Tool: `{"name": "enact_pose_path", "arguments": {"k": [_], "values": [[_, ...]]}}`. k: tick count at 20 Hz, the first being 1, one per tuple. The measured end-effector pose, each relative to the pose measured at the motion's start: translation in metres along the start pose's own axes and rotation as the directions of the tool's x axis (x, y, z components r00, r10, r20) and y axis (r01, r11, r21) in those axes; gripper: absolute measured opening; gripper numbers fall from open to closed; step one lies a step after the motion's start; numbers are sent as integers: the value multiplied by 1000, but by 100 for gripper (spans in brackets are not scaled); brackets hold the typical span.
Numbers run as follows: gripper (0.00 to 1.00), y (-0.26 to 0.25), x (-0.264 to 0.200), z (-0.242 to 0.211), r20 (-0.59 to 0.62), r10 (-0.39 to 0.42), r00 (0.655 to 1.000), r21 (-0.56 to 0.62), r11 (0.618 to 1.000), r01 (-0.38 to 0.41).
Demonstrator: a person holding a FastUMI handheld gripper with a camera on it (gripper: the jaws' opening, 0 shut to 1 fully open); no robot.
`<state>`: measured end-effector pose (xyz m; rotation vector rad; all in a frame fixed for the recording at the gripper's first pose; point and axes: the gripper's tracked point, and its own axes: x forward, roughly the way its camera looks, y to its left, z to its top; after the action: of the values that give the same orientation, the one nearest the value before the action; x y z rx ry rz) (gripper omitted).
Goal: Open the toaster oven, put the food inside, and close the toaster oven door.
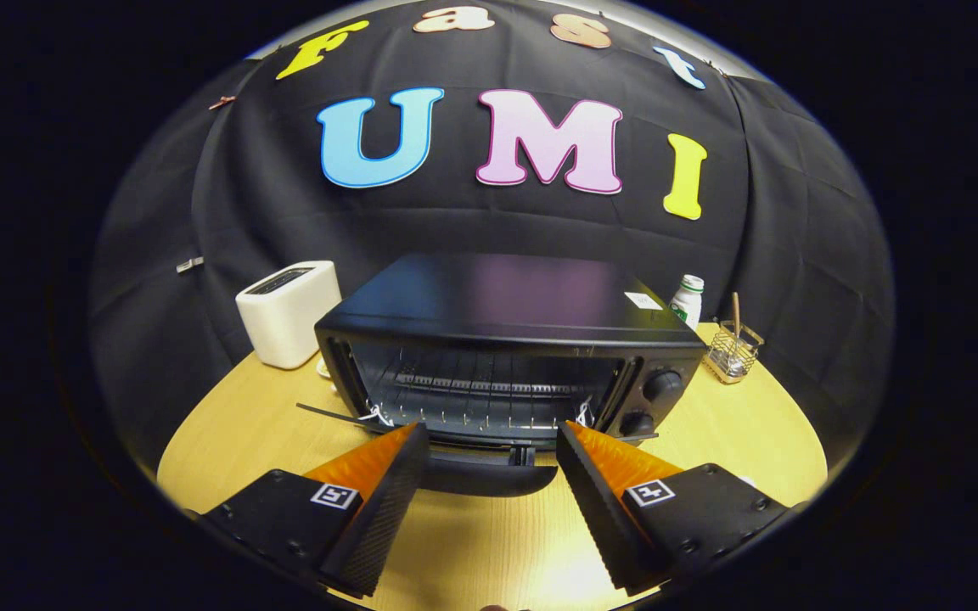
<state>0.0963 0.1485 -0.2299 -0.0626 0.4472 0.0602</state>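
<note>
Gripper view: one black toaster oven (506, 339) sits on a round, pale wooden table (761, 441), just ahead of the gripper (493, 445). Its door (489, 467) is swung down and open, the curved handle lying between the two fingertips without either one pressing on it. The gripper is released, its two wedge-shaped fingers (387, 484) spread wide apart, each with a ribbed inner face and one square marker tag on the block behind it. Inside the oven cavity one wire rack (476, 386) of thin metal bars spans the width. The oven's top is flat and glossy, with one small white sticker (643, 300) near its right rear corner. Two round knobs (661, 384) sit one above the other on the right front panel. Thin white ties (377, 415) show at both lower corners of the opening, and what seems to be a slim dark strap (332, 413) runs out from the left one, though it is too fine to tell for sure.

Left of the oven stands one white, boxy slot toaster (285, 312) with rounded edges. Behind the oven's right corner is one white bottle (688, 299) with a green label. Well right of the oven is one small wire-mesh basket (733, 351) with a brown stick standing in it.
</note>
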Motion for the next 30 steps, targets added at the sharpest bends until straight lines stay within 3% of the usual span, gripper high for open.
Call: {"name": "enact_pose_path", "arguments": {"k": [4, 9, 15, 22, 26, 30], "values": [[98, 4, -14, -49, -95, 5, 995, -48, 999, -9], [99, 11, -25, -108, -224, 66, 972, -129, 987, -97], [99, -20, -59, -71, -168, 114, 979, -121, 983, -135], [99, -139, -97, -25, -115, 33, 993, -73, 996, -42], [99, -198, -99, -22, -127, 7, 992, -92, 996, -19], [99, -244, -91, -33, -180, 7, 984, -30, 999, -13]]}}
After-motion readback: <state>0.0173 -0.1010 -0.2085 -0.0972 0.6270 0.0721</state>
